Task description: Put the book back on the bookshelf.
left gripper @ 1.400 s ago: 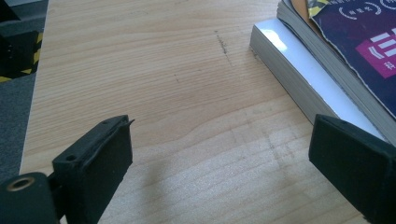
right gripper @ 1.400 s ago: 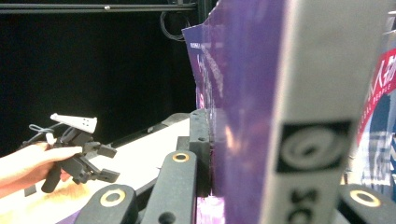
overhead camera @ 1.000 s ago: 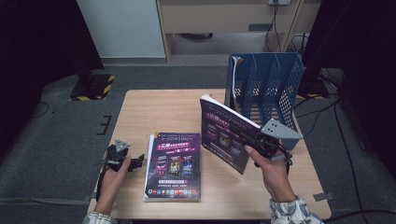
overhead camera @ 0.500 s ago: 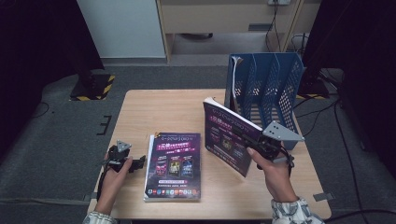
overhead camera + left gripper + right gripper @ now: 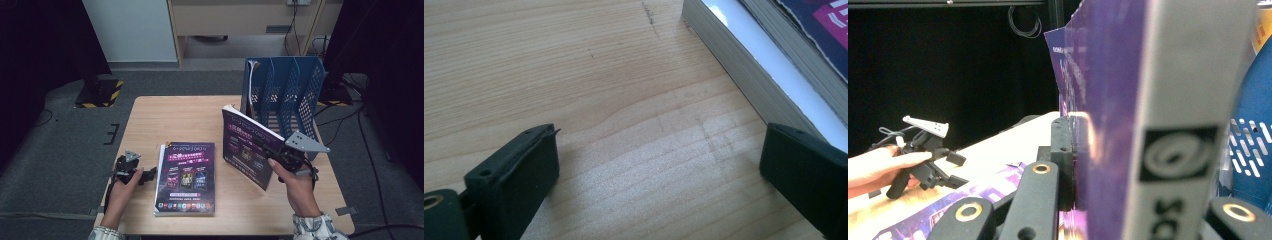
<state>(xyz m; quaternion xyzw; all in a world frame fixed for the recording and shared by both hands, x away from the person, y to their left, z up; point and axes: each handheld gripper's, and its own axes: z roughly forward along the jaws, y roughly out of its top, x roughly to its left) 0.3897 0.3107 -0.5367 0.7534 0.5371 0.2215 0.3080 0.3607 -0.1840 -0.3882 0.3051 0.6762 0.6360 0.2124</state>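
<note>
A thick purple book [image 5: 246, 145] stands upright, tilted, above the table's right half, just in front of the blue file rack [image 5: 282, 90]. My right gripper [image 5: 270, 151] is shut on its lower right edge. In the right gripper view the book's spine [image 5: 1173, 125] rises between the jaws of my right gripper [image 5: 1128, 165]. A stack of the same purple books [image 5: 186, 176] lies flat at the front middle. My left gripper [image 5: 146, 175] rests on the table left of that stack, open. In the left gripper view its jaws [image 5: 664, 145] stand wide over bare wood, with the stack's edge [image 5: 744, 65] to the right.
The wooden table [image 5: 180, 117] has free room at its back left. The rack has several upright slots, and a white sheet [image 5: 254, 67] shows in its leftmost one. Cables [image 5: 350, 125] run over the floor to the right. The other hand's gripper [image 5: 928, 150] shows far off.
The upright book and my right gripper have shifted slightly right and lower, nearer the rack's front. The left hand has stayed still.
</note>
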